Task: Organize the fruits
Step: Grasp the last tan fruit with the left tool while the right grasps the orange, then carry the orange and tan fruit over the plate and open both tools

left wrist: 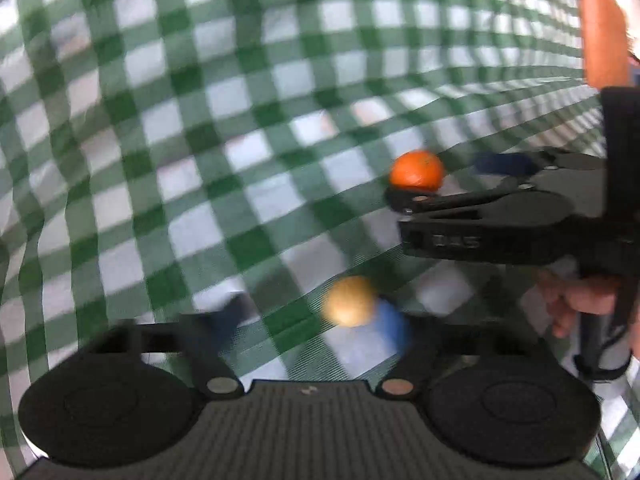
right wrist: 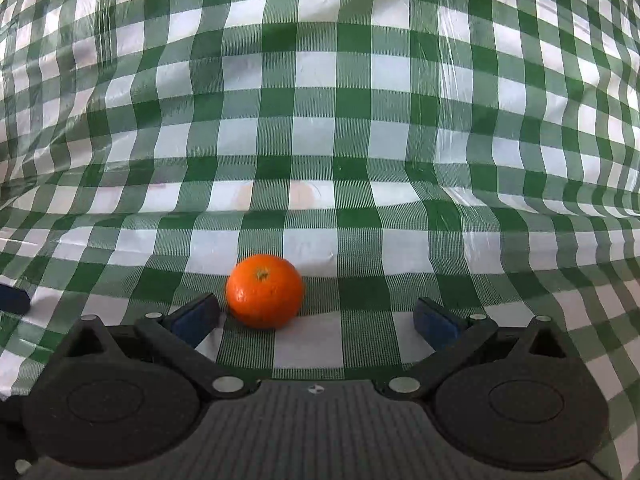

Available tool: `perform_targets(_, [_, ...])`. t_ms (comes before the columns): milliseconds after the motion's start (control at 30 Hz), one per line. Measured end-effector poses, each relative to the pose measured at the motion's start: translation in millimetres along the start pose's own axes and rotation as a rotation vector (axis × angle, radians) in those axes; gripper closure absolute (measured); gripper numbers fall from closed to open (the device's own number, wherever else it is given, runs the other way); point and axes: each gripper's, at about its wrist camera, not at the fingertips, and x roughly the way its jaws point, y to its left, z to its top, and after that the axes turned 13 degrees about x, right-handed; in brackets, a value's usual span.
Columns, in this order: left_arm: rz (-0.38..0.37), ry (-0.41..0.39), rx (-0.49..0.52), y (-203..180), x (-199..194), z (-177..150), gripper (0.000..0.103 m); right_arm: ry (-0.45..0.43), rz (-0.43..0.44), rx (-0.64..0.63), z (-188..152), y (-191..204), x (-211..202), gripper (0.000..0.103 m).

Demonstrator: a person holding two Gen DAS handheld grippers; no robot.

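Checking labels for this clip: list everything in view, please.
round orange mandarin: one, orange, on the cloth between the open jaws of the right gripper
small round yellowish fruit: one, tan-yellow, blurred, between the jaws of the left gripper
green-and-white checked plastic tablecloth: one, covers the whole surface
left gripper: one, black, blue pads, jaws open
right gripper: one, black, blue pads, jaws open
person's hand: one, holding the right gripper's handle
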Motion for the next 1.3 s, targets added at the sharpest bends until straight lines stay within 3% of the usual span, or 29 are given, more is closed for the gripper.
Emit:
perform_targets(33, [-0.013,-0.012,0.023,-3,-2,1,0.076,-0.014,0.009,-0.008,-1,1,-3,0.021])
perform_targets(67, [-0.015,-0.02,0.039,-7,-3,1,0.076,-0.021,0.022,-0.022,-2,3,-5,0.04])
perform_targets(133, [0.002,-0.029,0.041,-11,-5,-1,0.076,-0.018,0.034,-0.044,-3,7,-10,0.065])
perform_targets(367, [0.026,0.041,-0.041,-8,-32,-9,0.076,0.03,-0.005,0.029,0,1,-38,0.065])
perform_targets(733, [0.044,0.104,-0.178,-20,-159,-75,0.076,0.036,-0.001,0.1,-40,23,-188,0.065])
perform_targets(967, [0.058,0.125,-0.198,-24,-267,-133,0.076,0.064,0.083,0.11,-70,73,-297,0.065])
perform_targets(1300, [0.147,0.148,-0.301,-5,-399,-231,0.076,0.122,0.245,0.031,-124,174,-428,0.065])
